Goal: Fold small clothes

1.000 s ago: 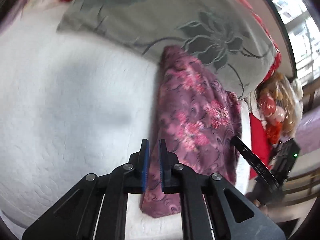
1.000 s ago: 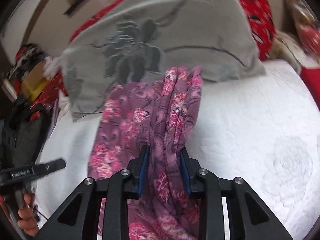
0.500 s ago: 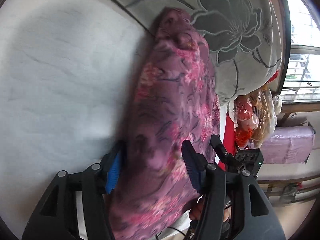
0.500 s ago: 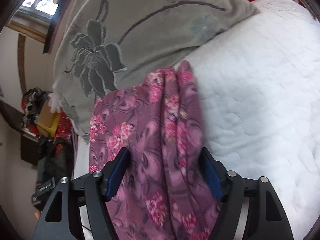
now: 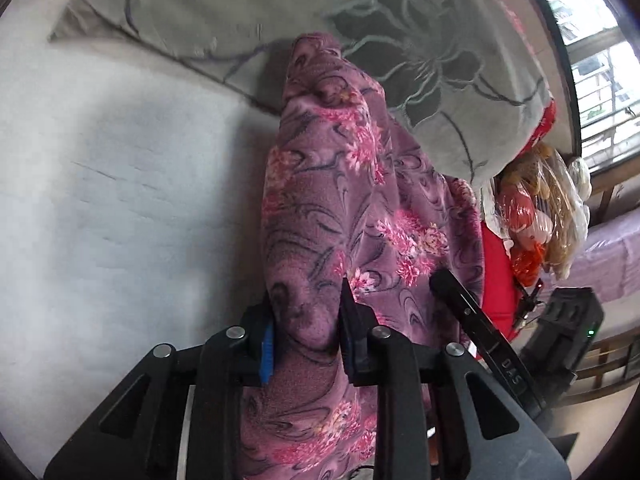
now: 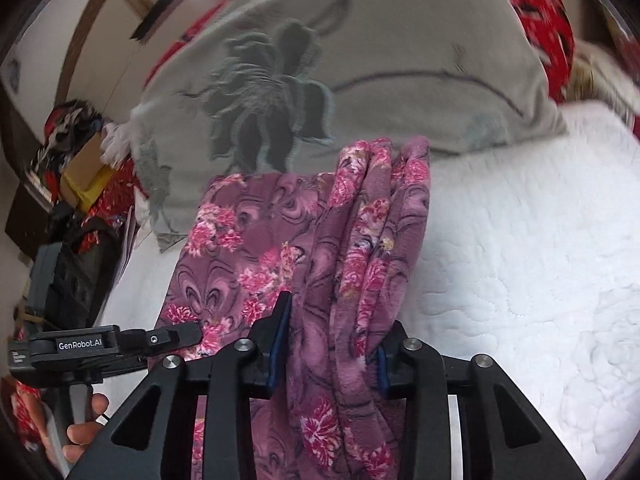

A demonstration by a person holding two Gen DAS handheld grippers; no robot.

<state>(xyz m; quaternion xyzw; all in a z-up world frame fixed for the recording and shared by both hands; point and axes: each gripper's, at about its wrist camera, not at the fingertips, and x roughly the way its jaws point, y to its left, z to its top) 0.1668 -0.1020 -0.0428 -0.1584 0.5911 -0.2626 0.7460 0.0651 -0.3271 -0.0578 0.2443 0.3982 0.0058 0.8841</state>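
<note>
A purple fleece garment with pink flowers point(image 5: 372, 208) lies bunched lengthwise on the white quilted bed point(image 5: 120, 200), its far end against a grey pillow. My left gripper point(image 5: 308, 332) is closing on the garment's left fold, and the cloth fills the gap between the pads. In the right wrist view the same garment point(image 6: 280, 248) runs up from my right gripper point(image 6: 330, 352), whose jaws are closing on its thick right folds. The left gripper point(image 6: 176, 336) shows there at the lower left, held by a hand point(image 6: 86, 420). The right gripper's finger point(image 5: 472, 320) crosses the left wrist view.
A grey pillow with a dark flower print point(image 6: 360, 60) lies across the far side, red patterned bedding point(image 6: 540, 4) behind it. Bagged soft toys point(image 5: 540, 216) and a window point(image 5: 600, 60) are at the bed's right side. Boxes and clutter point(image 6: 76, 168) stand at the left.
The left gripper, shut and empty beside the garment a second ago, opened around its fold and has closed on it. The right gripper opened wide and closed again on the folds.
</note>
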